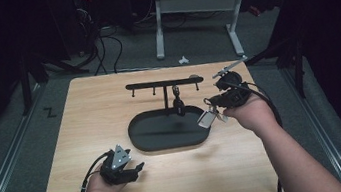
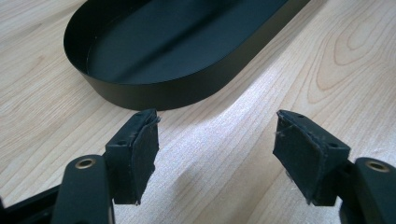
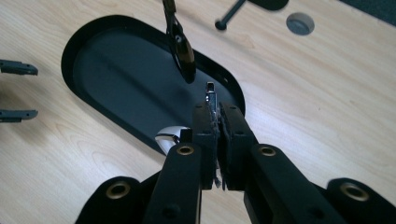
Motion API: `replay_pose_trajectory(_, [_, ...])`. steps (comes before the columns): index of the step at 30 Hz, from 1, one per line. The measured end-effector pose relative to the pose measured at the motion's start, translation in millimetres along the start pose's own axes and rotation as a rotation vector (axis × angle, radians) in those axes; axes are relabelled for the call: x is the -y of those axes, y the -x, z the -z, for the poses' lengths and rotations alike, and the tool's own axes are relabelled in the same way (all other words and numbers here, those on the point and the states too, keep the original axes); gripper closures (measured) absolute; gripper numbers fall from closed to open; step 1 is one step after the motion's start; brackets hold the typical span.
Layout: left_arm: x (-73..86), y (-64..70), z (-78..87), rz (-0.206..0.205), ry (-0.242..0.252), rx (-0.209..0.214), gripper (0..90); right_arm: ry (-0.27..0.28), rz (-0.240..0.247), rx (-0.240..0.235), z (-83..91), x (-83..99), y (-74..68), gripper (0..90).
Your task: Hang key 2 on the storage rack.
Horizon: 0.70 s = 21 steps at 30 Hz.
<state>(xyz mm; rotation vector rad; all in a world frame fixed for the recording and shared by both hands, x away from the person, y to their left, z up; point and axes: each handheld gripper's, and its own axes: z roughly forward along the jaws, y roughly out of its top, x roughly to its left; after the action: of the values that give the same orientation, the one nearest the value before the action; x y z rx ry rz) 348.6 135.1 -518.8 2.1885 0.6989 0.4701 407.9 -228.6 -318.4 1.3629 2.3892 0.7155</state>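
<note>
Black jaws of the right gripper (image 3: 217,135) pinch a small silver keyring piece (image 1: 208,118) at mid-frame, over the tray (image 1: 138,133) rim. Likely next: hang it on the rack (image 1: 161,83). The left gripper (image 2: 215,154) idles wide open, empty.

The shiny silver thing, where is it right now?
The silver thing is pinched in the right tongs, at the right end of the black oval tray, just below the hook stand in the high view.
</note>
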Motion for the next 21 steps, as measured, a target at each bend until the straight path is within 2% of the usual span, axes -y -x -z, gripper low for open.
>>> replay_pose_trajectory(13, [0.4,-0.9,0.8,-0.001,-0.004,0.002,31.1,0.007,0.018,-0.005,-7.3,-26.9,-7.9,86.4])
replay_pose_trajectory(21, [1.0,-1.5,1.2,0.001,-0.006,0.002,31.0,0.009,0.001,-0.002,-13.8,-37.1,-1.8,86.4])
